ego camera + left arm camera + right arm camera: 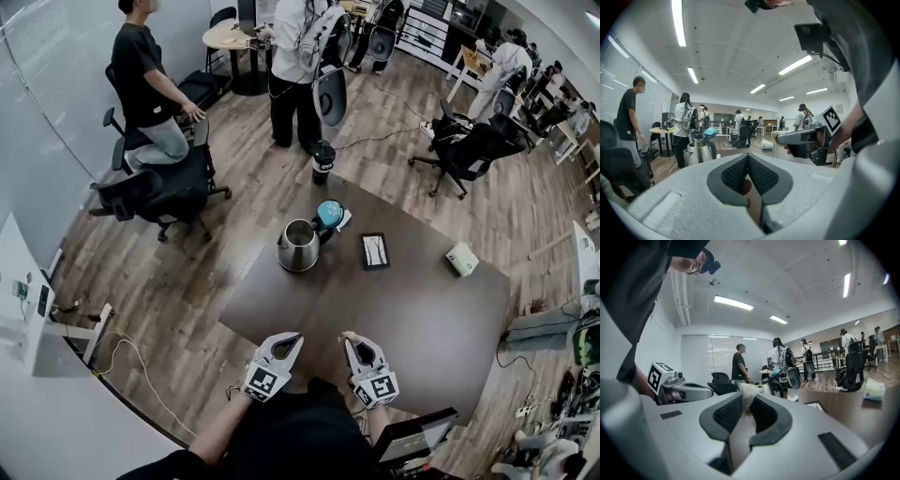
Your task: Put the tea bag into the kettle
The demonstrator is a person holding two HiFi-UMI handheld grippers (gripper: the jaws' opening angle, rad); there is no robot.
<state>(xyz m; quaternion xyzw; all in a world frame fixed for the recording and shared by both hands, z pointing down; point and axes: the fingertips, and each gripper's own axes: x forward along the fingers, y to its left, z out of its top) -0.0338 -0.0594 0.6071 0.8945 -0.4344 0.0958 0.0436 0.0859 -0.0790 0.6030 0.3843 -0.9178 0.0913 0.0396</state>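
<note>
table (422, 319): kettle (299, 246); right gripper (354, 343) pinching tea bag (746, 392)

table (412, 319): brown | holds: kettle (298, 246); dark flat panel (375, 250); white box (462, 259)

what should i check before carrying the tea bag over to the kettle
1. Tea bag pinched in the right gripper jaws: ok.
2. Kettle lid flipped open: ok.
3. Kettle upright on the table: ok.
4. Table between the right gripper and the kettle bare: ok.
5. Left gripper empty, jaws together: ok.
6. Water in the kettle: cannot tell.
</note>
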